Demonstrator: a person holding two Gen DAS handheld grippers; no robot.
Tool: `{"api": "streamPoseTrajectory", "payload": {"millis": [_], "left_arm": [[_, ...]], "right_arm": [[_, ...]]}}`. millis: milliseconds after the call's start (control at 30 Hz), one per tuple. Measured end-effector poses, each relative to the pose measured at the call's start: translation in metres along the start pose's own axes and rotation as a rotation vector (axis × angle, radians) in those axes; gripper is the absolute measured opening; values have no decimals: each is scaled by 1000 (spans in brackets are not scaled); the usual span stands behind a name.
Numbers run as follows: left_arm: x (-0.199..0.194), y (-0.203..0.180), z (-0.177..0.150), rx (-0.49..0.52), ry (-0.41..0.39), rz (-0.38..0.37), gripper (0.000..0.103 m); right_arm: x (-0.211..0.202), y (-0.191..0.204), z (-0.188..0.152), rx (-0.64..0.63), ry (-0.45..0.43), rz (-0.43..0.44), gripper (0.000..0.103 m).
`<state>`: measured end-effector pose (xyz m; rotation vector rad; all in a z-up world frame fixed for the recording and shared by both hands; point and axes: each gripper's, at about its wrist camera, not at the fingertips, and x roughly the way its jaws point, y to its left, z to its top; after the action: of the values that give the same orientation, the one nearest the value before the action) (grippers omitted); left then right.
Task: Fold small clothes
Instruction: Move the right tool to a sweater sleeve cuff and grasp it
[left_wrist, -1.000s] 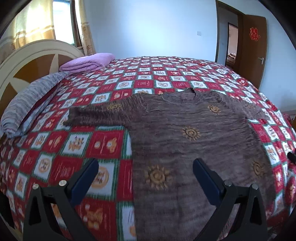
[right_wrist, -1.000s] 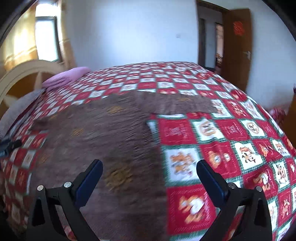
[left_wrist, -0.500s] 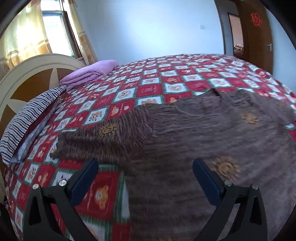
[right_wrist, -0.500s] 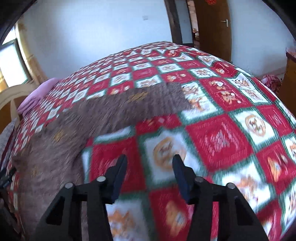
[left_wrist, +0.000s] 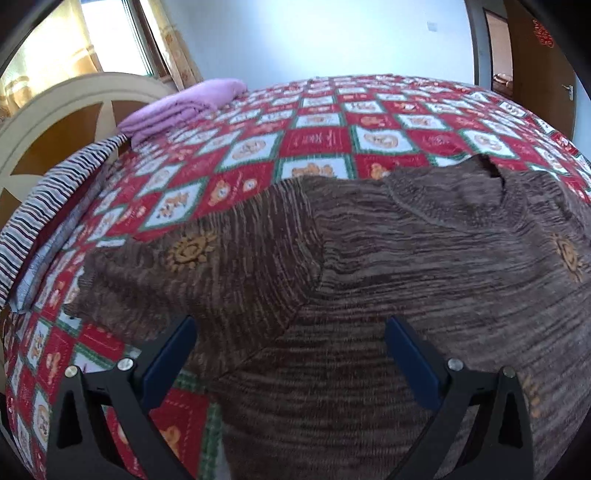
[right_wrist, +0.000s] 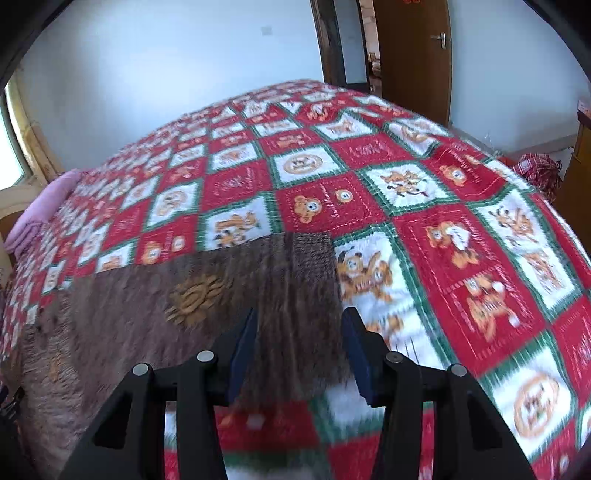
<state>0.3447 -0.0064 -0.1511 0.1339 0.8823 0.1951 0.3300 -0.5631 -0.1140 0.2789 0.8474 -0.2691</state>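
A brown knitted sweater (left_wrist: 388, 266) with orange sun motifs lies spread flat on a bed covered by a red, white and green patchwork quilt (left_wrist: 325, 136) printed with cartoon bears. In the left wrist view its neckline (left_wrist: 491, 173) points toward the far side of the bed, and one sleeve (left_wrist: 177, 273) stretches out to the left, its cuff resting on the quilt near a striped pillow (left_wrist: 48, 206). The left gripper (left_wrist: 290, 354) hovers over the sweater near where that sleeve joins the body, its jaws spread wide and holding nothing. A folded lilac blanket (left_wrist: 184, 105) sits near the cream and brown headboard (left_wrist: 70, 122), with a curtained window (left_wrist: 107, 37) behind it.

In the right wrist view the other sleeve (right_wrist: 258, 280) runs across the quilt (right_wrist: 424, 229), ending in a ribbed cuff (right_wrist: 314, 254). The right gripper (right_wrist: 299, 350) is just above that cuff end, its jaws partly closed with a gap between them; the cloth shows between the blue pads (right_wrist: 354, 347), but they are not pinching it. The lower part of this view is blurred. A brown wooden door (right_wrist: 413, 48) stands open in the far wall, and a red checked cloth (right_wrist: 539, 170) lies on the floor beyond the bed's right edge.
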Motion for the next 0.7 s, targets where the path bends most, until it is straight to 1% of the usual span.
{"api": "streamPoseTrajectory", "payload": {"millis": [67,167,233,267,300,333,400,500,700], "left_arm": [[2,-1,0,-9,13,-11,103],[7,-1,0,-26,32,-25,103],[7,0,-1,-33,33,-32,103],[8,0,-2,-34,34,-36,103],[9,0,-2,-35,39,-44,103],[11,0,-2,-39,50,-58,103],[14,2,-2,-45,64,-94,103],[16,6,-3,-66,75,-130,103],[13,2,-4,-48,65,-139,103]], "right_arm": [[12,-3,6,9,15,-2,49],[28,-11,13,31,41,-20,39],[34,-12,16,30,44,-3,35],[35,-12,17,28,46,9,24],[35,-11,18,26,51,21,10],[36,-10,19,28,59,43,8],[34,-4,20,21,69,67,6],[20,9,23,0,38,75,6],[-30,47,34,-56,-27,83,5]]}}
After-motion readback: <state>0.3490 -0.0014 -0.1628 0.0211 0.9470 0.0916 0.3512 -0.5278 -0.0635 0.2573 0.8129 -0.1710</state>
